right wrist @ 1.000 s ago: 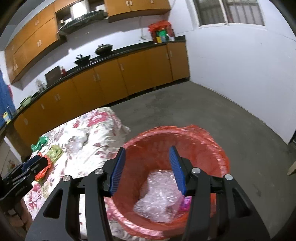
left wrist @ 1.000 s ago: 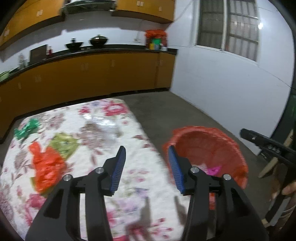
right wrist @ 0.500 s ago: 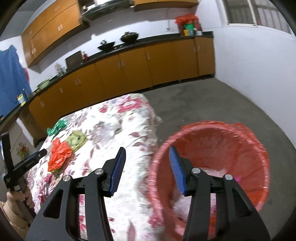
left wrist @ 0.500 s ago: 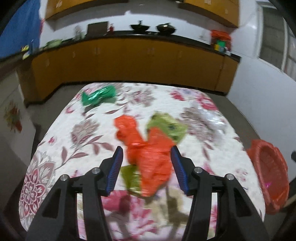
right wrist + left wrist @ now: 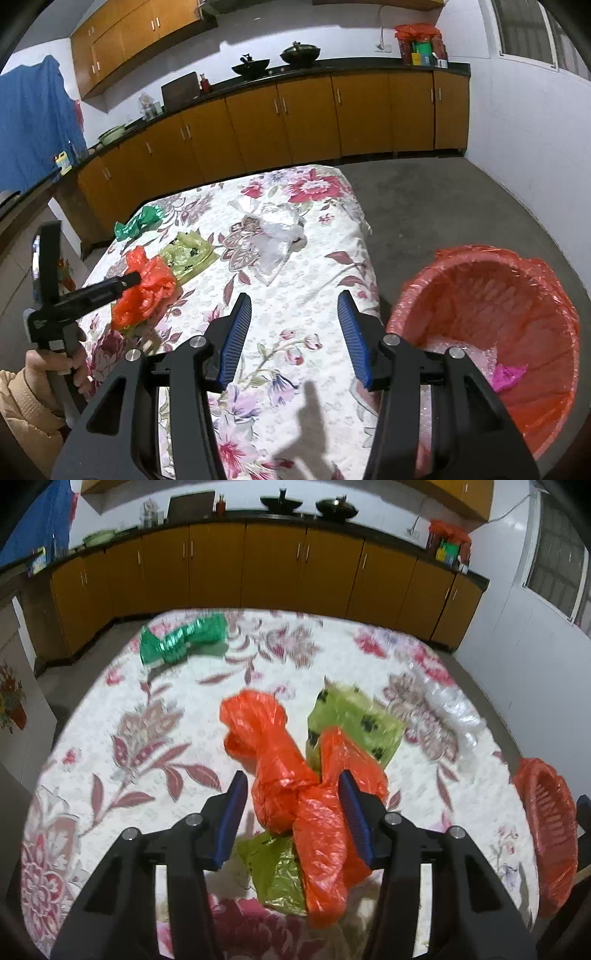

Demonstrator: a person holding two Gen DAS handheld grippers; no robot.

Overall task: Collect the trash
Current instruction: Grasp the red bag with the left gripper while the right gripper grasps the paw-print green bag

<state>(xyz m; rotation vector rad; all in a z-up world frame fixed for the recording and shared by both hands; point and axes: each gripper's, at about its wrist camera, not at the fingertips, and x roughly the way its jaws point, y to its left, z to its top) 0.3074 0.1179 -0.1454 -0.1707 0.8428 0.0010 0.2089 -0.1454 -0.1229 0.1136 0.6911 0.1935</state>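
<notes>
A crumpled orange plastic bag [image 5: 273, 760] lies on the flowered table [image 5: 122, 686], on top of a yellow-green bag [image 5: 351, 720]. My left gripper [image 5: 291, 775] hangs over it with the orange bag between its fingers. Its jaws are closing, and the pads do not visibly press the bag. The right wrist view shows that left gripper [image 5: 129, 278] at the orange bag [image 5: 147, 284]. My right gripper [image 5: 293, 299] is open and empty above the table's near right part. The red lined bin [image 5: 491, 258] stands just right of it, with bubble wrap and a pink scrap inside.
A green foil wrapper [image 5: 184, 638] lies at the table's far left and a clear plastic bag [image 5: 273, 232] near its far right. Yellow cabinets [image 5: 295, 122] line the back wall. Grey floor [image 5: 443, 199] surrounds the bin. A hand in a beige sleeve [image 5: 22, 402] holds the left gripper.
My left gripper swung away from the bin and came down over the orange bag. My right gripper moved from above the bin leftward, to over the table's edge.
</notes>
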